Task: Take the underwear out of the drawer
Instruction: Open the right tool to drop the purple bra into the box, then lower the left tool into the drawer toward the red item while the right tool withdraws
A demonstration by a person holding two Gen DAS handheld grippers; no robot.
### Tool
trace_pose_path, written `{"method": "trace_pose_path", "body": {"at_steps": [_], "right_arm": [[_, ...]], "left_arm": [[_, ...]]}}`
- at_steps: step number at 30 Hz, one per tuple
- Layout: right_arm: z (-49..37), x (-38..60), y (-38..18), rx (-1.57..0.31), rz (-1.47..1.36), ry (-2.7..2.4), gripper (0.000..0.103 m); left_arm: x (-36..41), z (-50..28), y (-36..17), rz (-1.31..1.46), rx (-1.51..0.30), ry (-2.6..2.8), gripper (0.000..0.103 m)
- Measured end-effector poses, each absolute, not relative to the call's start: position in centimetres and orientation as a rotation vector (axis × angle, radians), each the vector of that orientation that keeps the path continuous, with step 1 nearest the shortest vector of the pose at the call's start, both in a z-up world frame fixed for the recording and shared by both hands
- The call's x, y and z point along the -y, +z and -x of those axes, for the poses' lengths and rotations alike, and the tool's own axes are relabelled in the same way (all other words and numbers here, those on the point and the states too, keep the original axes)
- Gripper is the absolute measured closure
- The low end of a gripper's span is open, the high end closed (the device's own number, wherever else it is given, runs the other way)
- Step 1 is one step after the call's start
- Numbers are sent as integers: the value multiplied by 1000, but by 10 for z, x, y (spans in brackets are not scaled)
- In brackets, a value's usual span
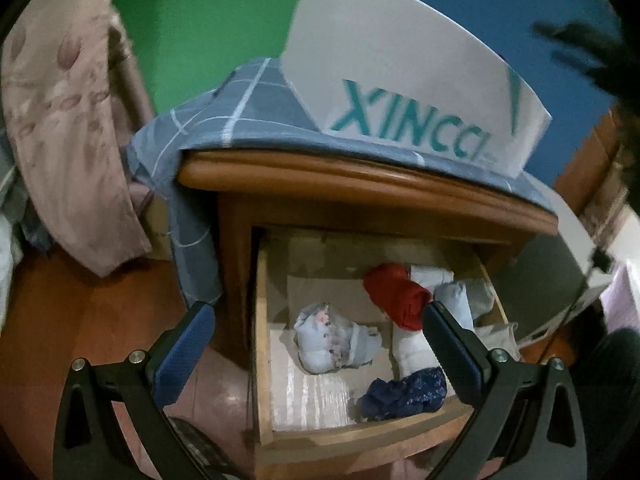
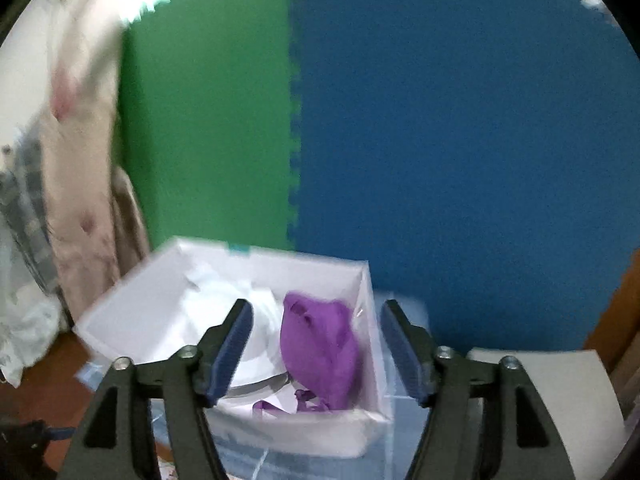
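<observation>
Wooden nightstand [image 1: 360, 184]: a grey checked cloth [image 1: 224, 108] covers its top, and a white box [image 1: 400, 76] with teal lettering stands on that; no desk shows.
Drawer [image 1: 264, 360]: pulled open beneath the top, its floor bare at 9 o'clock and garments crowded toward 3 o'clock.
White box, right wrist view: open-topped, holding a purple garment [image 2: 320, 352] at 3 o'clock and white fabric [image 2: 240, 312] at 9 o'clock.
Pale blue bundle [image 1: 336, 340]: loose at the drawer's centre, apart from the rest.
Red garment [image 1: 400, 296]: rolled at 1 o'clock, with white rolls just beside it.
Navy patterned underwear [image 1: 404, 392]: crumpled at 5 o'clock, against the front wall.
Left tongs [image 1: 316, 340]: spread wide, holding nothing, above the drawer and framing the pale blue bundle.
Right tongs [image 2: 316, 344]: spread wide, holding nothing, above the box with the purple garment between its fingers.
Progress: judging by the purple garment lying in the box, at least one piece looks delivered; several remain in the drawer, so the task seems partly done.
Next: the pale blue bundle looks the likeliest pick for the left tongs.
</observation>
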State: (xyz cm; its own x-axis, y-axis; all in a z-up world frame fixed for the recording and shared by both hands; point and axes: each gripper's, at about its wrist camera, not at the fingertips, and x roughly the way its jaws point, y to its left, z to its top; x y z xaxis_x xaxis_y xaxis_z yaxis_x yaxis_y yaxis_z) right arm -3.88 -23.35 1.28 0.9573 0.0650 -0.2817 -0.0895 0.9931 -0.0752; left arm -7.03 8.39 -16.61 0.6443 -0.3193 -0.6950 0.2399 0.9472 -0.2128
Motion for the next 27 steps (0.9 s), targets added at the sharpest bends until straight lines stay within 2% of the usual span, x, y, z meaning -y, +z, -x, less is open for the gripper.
{"method": "trace_pose_path", "body": {"at_steps": [1,3,6,8,11,16,19,22,23,24,27], "right_arm": [[60,242,11,-238,88,77,15],[106,260,-13,-193,140,65,15],[135,277,-83,-323,245,-34,15],[130,297,-116,-499,132,-35,15],[123,313,-125,-512,45,-21,15],[102,320,-154,-683,-15,-34,15],[98,323,-153,-678,-59,-8,15],[98,323,-148,-647,-57,22,15],[99,321,-147,-644,-57,39,15],[99,320,-146,-646,-56,53,15],[94,316,-144,-651,-52,83,15]], "left_arm": [[-79,72,-167,93,-811,-329,1],[-63,76,-172,67,-831,-358,1],[-30,74,-189,7,-921,-391,1],[-7,72,-198,-46,-965,-406,1],[28,64,-205,-150,-1012,-384,2],[69,46,-206,-217,-1044,-441,2],[86,33,-208,-279,-1041,-456,3],[95,26,-216,-337,-1048,-425,14],[97,25,-221,-356,-1056,-412,27],[99,23,-227,-361,-1073,-418,36],[99,16,-240,-348,-1110,-408,39]]}}
